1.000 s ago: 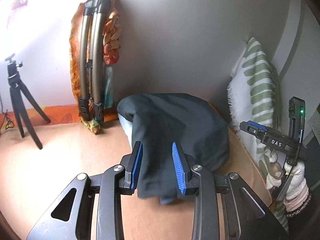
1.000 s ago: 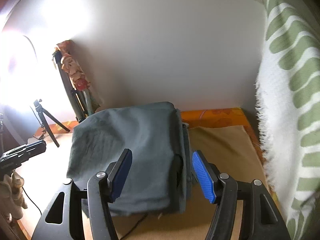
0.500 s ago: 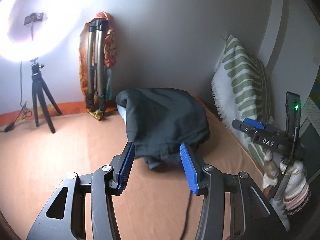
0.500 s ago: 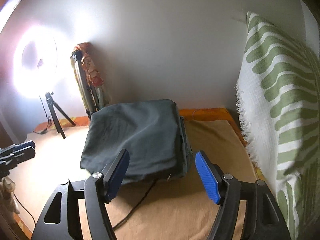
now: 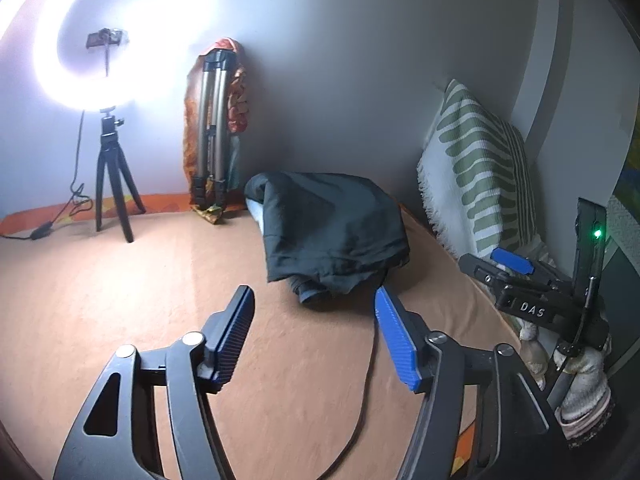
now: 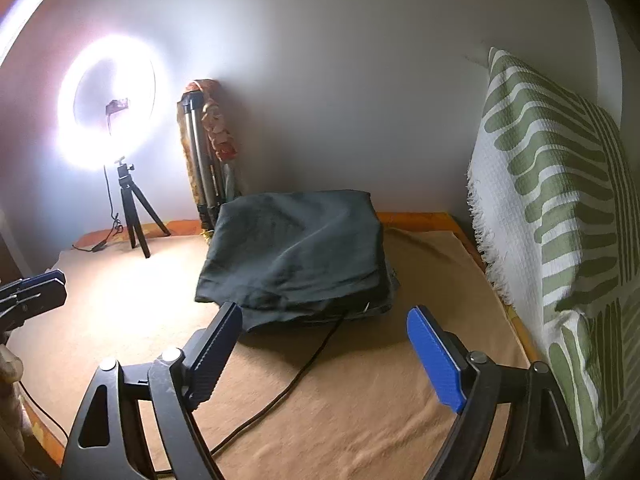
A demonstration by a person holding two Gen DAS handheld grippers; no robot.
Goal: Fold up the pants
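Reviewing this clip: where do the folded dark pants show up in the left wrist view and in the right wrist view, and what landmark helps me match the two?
Left wrist view: the folded dark pants lie at centre, beyond the open tool, on the tan blanket.
Right wrist view: the pants lie just left of centre, past the fingertips, with a cable running under their near edge.
Shared landmark: the glowing ring light on its small tripod, at the left in both.

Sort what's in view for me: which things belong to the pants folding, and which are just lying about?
Job:
- folded dark pants on the tan blanket
- left gripper, jaws opening, nothing between them
- right gripper, jaws opening, nothing between them

Lying about:
- lit ring light on a small tripod
- folded tripod leaning on the wall
- green-striped pillow
- black cable
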